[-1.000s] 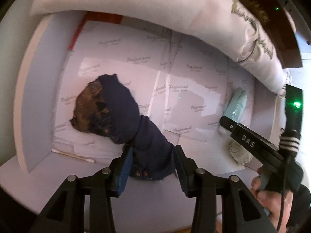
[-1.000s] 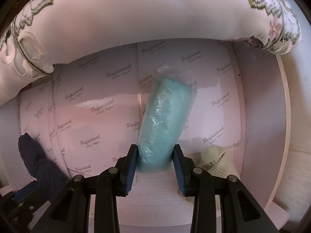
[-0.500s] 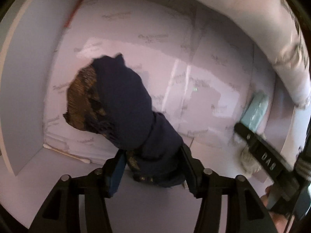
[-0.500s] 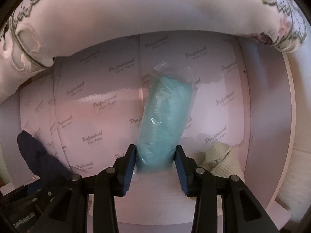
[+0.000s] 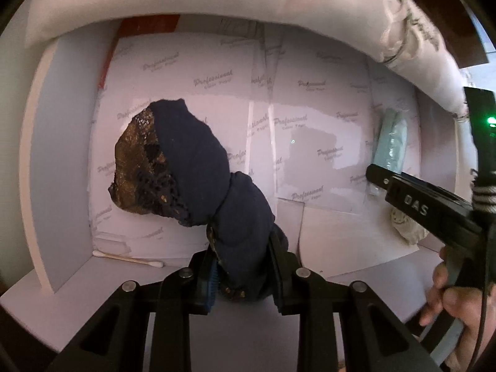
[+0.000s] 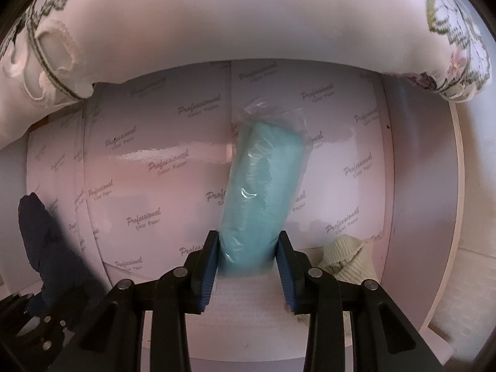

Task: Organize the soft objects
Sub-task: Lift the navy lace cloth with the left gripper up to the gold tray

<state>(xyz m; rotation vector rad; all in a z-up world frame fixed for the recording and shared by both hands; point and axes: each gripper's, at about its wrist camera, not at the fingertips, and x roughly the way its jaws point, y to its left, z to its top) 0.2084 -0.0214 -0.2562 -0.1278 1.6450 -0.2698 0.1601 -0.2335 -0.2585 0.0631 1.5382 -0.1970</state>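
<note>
A dark navy cloth bundle (image 5: pixel 198 167) with gold-brown lace on its left side lies in a white drawer (image 5: pixel 55 161) lined with printed paper. My left gripper (image 5: pixel 243 271) points down at its near end, and its jaws are closing, with both pads squeezing the navy cloth. My right gripper (image 6: pixel 248 266) is shut on the near end of a teal roll wrapped in clear plastic (image 6: pixel 263 192), which lies lengthwise on the liner. The teal roll (image 5: pixel 391 142) and a hand (image 5: pixel 455 303) holding the right tool appear at the right in the left wrist view.
A cream knitted item (image 6: pixel 344 257) lies in the drawer's right front corner. A cotton swab (image 5: pixel 127 258) lies near the left front. A white embroidered cloth (image 6: pixel 217 21) hangs over the drawer's far edge. The navy bundle (image 6: pixel 43 232) shows at the left of the right wrist view.
The left jaws have narrowed onto the navy bundle's near end, pinching it thinner. The left view swung briefly and came back. The right gripper and teal roll stayed as they were.
</note>
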